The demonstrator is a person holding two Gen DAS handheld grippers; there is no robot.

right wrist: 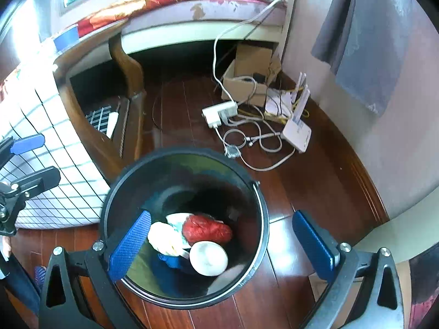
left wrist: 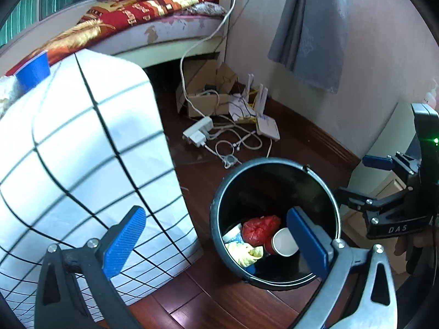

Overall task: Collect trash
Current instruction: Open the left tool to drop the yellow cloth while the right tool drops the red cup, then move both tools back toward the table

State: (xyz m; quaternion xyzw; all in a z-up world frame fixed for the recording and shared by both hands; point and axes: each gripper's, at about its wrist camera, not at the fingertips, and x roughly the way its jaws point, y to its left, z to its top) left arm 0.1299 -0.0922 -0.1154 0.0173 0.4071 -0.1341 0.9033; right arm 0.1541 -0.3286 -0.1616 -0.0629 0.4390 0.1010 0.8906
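Note:
A black round bin (left wrist: 274, 162) stands on the wooden floor beside the table. In it lie a red crumpled bag (left wrist: 260, 229), a white paper cup (left wrist: 284, 242) and yellow crumpled paper (left wrist: 244, 252). My left gripper (left wrist: 216, 241) hovers open above the bin's left rim, nothing between its blue pads. My right gripper (right wrist: 222, 248) hangs open straight over the bin (right wrist: 183, 152), above the red bag (right wrist: 207, 229) and the cup (right wrist: 208, 257), holding nothing. Each gripper shows in the other's view: right gripper (left wrist: 365, 178), left gripper (right wrist: 34, 160). A blue cup (left wrist: 33, 71) stands on the table.
A table with a white grid-pattern cloth (left wrist: 82, 150) fills the left. Behind the bin lie a power strip (left wrist: 199, 131), looped cables (right wrist: 247, 139), a white router (right wrist: 297, 134) and a cardboard box (left wrist: 208, 96). A bed (left wrist: 153, 24) runs along the back; a grey cloth (left wrist: 310, 27) hangs on the wall.

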